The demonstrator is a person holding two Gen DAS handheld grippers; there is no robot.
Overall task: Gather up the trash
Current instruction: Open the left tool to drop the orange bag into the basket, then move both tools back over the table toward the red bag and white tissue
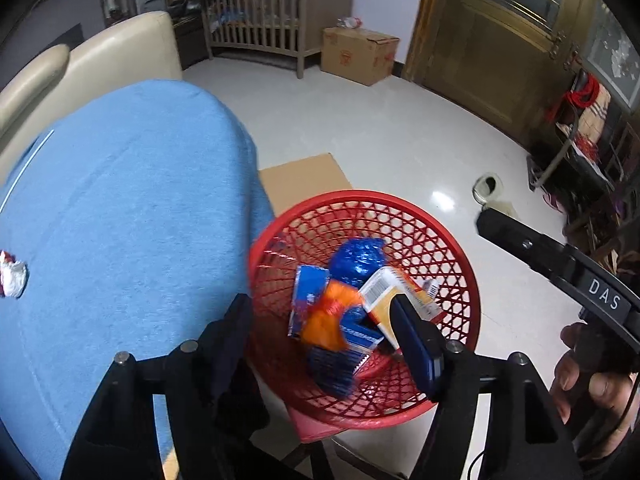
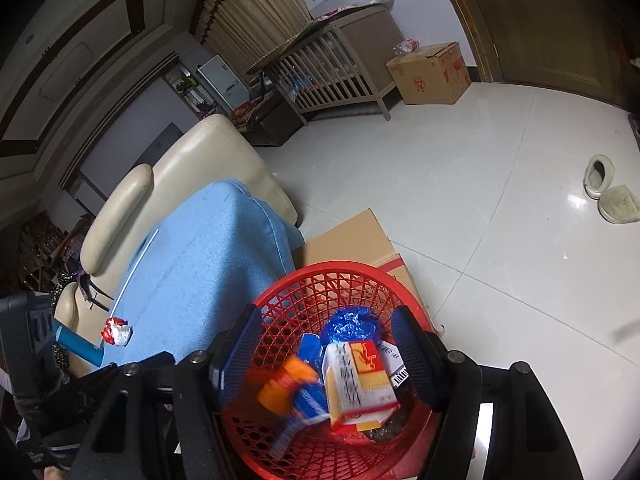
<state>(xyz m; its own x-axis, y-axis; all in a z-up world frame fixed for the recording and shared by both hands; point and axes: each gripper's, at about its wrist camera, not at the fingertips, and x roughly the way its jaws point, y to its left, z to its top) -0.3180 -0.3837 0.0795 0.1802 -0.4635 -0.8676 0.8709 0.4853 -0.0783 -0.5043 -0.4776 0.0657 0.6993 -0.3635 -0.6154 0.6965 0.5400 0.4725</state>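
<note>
Above red basket [image 2: 280, 292], empty parted tongs [image 2: 324, 344]

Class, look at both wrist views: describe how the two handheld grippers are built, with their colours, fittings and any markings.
Both grippers are black frames with round silver bolt heads at the joints. The left gripper and right gripper carry flat, dark blue finger pads. In the left wrist view, the right gripper's black body bears white letters "DAS", and a thin black cable trails beneath the hand.
</note>
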